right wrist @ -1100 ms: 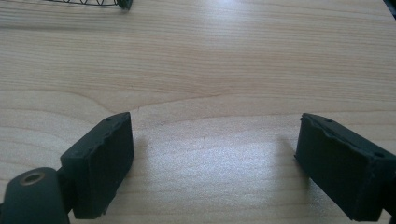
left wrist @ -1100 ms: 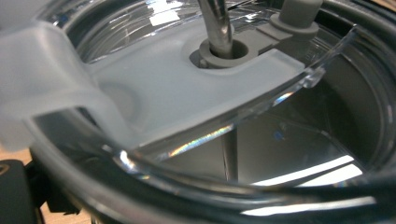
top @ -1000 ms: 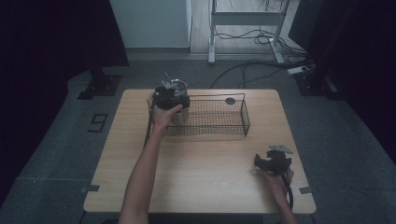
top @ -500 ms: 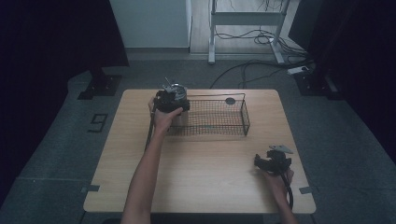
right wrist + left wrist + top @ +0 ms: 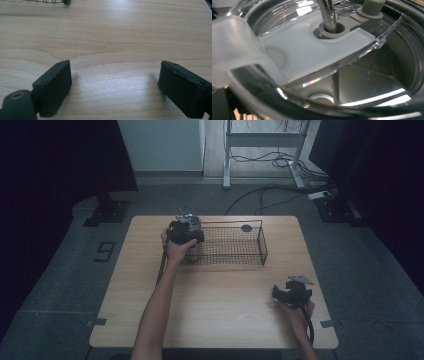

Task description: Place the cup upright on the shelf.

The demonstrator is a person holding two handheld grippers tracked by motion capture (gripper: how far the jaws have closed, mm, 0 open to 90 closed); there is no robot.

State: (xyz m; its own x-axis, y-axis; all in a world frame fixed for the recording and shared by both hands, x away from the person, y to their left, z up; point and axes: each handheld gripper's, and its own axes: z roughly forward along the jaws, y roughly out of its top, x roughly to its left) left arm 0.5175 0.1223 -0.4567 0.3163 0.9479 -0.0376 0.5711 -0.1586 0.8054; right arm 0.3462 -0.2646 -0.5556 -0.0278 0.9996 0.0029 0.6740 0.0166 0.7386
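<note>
A tumbler with a clear lid [image 5: 312, 57] and a metal straw [image 5: 327, 12] sits right up against the camera in the left gripper view. A grey stopper [image 5: 372, 7] stands beside the straw. In the high view my left gripper [image 5: 185, 232] is on top of this tumbler at the left end of the black wire basket [image 5: 263, 247], shut on the lid; the lid hides its jaws. My right gripper [image 5: 290, 292] rests low over the wooden table [image 5: 220, 310] at the front right. Its jaws [image 5: 113, 87] stand wide open with bare wood between them.
A small dark round thing [image 5: 246, 227] lies at the basket's far rim. Behind the table are a desk frame [image 5: 260, 140] and cables on the floor. The basket's near corner [image 5: 66, 2] shows at the top of the right gripper view.
My left gripper has sunk with the tumbler toward the basket's left end. The right gripper has stayed where it was.
</note>
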